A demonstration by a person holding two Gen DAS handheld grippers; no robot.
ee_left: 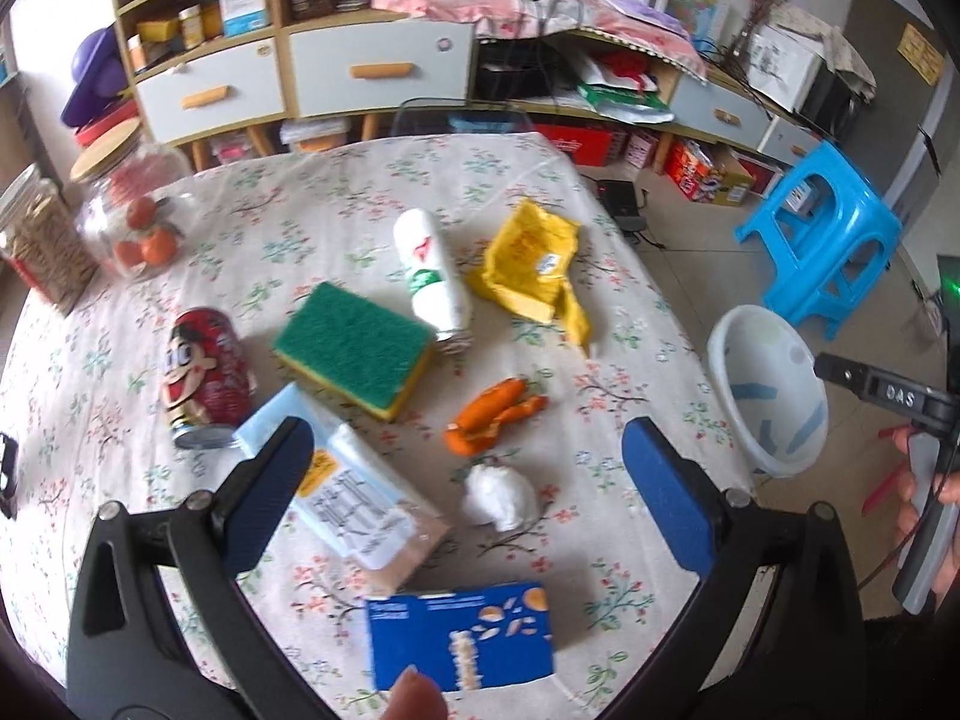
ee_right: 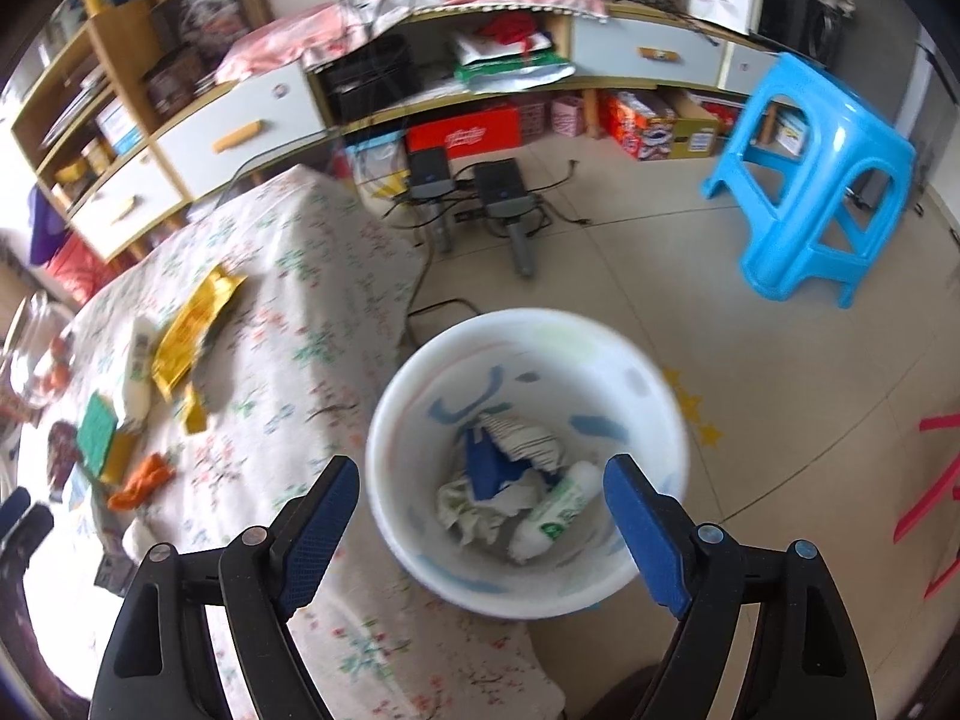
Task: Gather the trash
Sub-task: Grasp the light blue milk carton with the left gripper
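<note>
Hovering your right tongs (ee_right: 480, 531) wide and empty above the bin (ee_right: 384, 450); drop looks done. Left tongs (ee_left: 462, 495) wide over counter (ee_left: 336, 192), tissue wad (ee_left: 499, 495) between them: lower, pinch it.

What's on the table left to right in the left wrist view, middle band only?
Red can → green sponge → white bottle → yellow wrapper → white bin, off the table edge.
</note>
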